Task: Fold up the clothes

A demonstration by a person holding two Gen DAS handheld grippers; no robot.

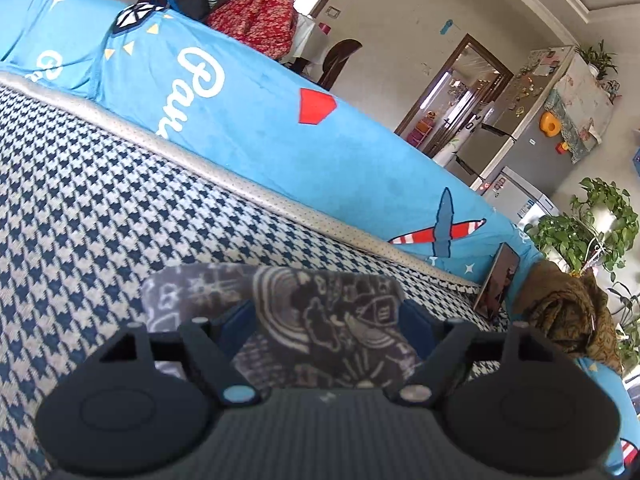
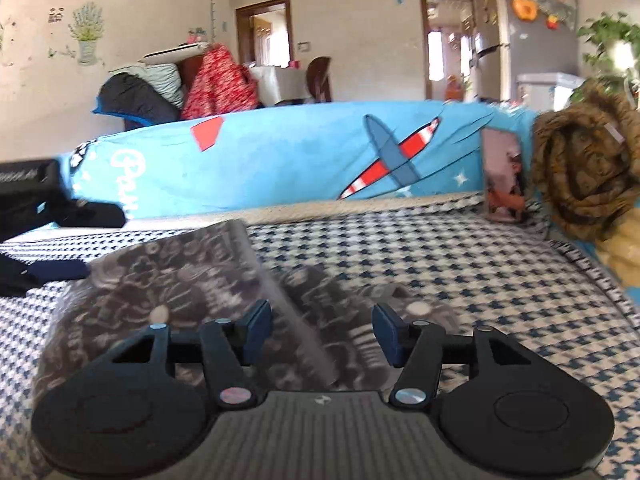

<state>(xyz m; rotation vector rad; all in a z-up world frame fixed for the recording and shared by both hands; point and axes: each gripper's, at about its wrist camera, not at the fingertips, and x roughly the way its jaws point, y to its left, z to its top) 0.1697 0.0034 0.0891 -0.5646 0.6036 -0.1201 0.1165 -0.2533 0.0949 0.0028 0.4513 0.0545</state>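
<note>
A houndstooth-covered sofa seat (image 1: pixel 120 200) fills most of both views, backed by a bright blue cushion cover (image 1: pixel 260 120) printed with a red-striped plane. On the seat lies the grey printed garment (image 1: pixel 320 320), folded into a compact bundle near the front edge, with dark clothes (image 2: pixel 44 272) at its left in the right wrist view. The left gripper (image 1: pixel 328 316) stands released, the garment between its blue pads without being pinched. The right gripper (image 2: pixel 322 330) is likewise released, its jaws apart over the same garment.
</note>
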